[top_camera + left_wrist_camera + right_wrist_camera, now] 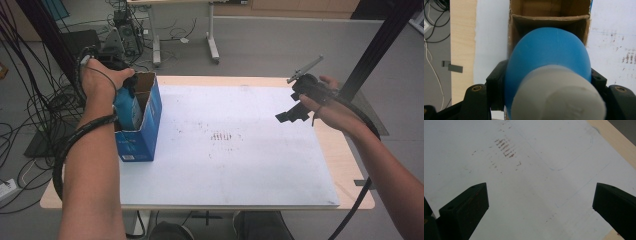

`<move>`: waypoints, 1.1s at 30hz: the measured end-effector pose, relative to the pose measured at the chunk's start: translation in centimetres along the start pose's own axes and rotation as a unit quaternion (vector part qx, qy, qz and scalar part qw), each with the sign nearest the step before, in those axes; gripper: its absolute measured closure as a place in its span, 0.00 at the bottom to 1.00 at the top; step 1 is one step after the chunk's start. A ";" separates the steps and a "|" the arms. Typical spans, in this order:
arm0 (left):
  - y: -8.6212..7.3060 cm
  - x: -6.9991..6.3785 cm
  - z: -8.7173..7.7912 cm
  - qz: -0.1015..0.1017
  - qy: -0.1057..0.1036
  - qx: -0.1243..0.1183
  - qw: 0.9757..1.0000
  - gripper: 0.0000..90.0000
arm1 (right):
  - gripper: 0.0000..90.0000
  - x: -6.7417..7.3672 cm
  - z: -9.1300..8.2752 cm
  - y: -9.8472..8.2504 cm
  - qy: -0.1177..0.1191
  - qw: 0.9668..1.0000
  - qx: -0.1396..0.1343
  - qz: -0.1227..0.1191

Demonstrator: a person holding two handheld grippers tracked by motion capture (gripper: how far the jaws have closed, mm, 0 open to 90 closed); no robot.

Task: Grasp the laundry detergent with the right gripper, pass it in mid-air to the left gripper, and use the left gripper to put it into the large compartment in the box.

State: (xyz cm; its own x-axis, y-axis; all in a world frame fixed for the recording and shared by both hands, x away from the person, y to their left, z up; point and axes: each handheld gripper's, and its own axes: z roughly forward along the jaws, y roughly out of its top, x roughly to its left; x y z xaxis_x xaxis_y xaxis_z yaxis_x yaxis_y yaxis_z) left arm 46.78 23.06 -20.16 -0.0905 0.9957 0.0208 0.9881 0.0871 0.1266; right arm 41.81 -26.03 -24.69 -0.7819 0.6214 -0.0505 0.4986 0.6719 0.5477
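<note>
A blue bottle (129, 111) with a white cap (556, 96) hangs bottom-first in the top of an open blue cardboard box (143, 139) at the table's left side. My left gripper (129, 89) is shut on the bottle, one black jaw on each side of its body. In the left gripper view the bottle (549, 55) sits over a brown inner compartment of the box (549, 19), my left gripper (546, 82) clamped around it. My right gripper (295, 107) hovers over the right part of the mat, held still. Its jaws stand wide apart with nothing between them (540, 202).
A white mat (240, 150) with brownish smudges covers most of the wooden table (350, 165). Cables and black frame posts stand on the floor at the left, a desk frame behind the table. The box has a second compartment farther back.
</note>
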 end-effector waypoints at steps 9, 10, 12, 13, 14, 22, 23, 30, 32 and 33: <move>-0.3 -0.1 2.0 0.002 0.002 0.003 1.000 0.40 | 0.00 0.0 0.4 -0.1 0.002 1.000 0.002 0.000; -0.3 -0.1 2.2 0.003 0.002 0.004 1.000 0.40 | 0.00 0.0 0.5 -0.1 0.002 1.000 0.003 0.000; -0.4 -0.2 2.5 0.003 0.001 0.005 1.000 0.40 | 0.00 0.0 0.5 -0.1 0.002 1.000 0.003 0.001; -0.4 -0.2 2.7 0.002 0.001 0.005 1.000 0.40 | 0.00 0.0 0.5 -0.1 0.002 1.000 0.003 0.001; -0.4 -0.2 2.9 0.002 0.000 0.006 1.000 0.40 | 0.00 0.0 0.6 0.0 0.002 1.000 0.003 0.000; -0.6 -0.6 4.3 0.010 0.001 0.012 1.000 0.40 | 0.00 0.1 0.9 0.1 0.002 1.000 0.005 -0.003; -0.6 -0.6 4.4 0.010 0.001 0.012 1.000 0.40 | 0.00 0.1 0.9 0.1 0.002 1.000 0.005 -0.003; -0.7 -0.6 5.3 0.012 0.002 0.016 1.000 0.40 | 0.00 0.0 0.9 0.0 0.001 1.000 0.005 -0.001; -0.8 -0.6 5.5 0.013 0.002 0.019 1.000 0.40 | 0.00 0.0 0.9 -0.1 -0.002 1.000 0.006 -0.001; -0.7 -0.5 5.6 0.013 0.002 0.018 1.000 0.40 | 0.00 -0.1 0.9 -0.2 -0.002 1.000 0.007 -0.001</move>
State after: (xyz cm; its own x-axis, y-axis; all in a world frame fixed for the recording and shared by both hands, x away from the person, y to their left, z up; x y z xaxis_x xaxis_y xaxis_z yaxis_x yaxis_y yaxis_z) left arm 46.79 22.63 -25.84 -0.0652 0.9975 0.0277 0.9940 0.0625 0.0897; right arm 42.13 -25.81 -25.54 -0.7820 0.6209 -0.0547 0.5015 0.6789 0.5363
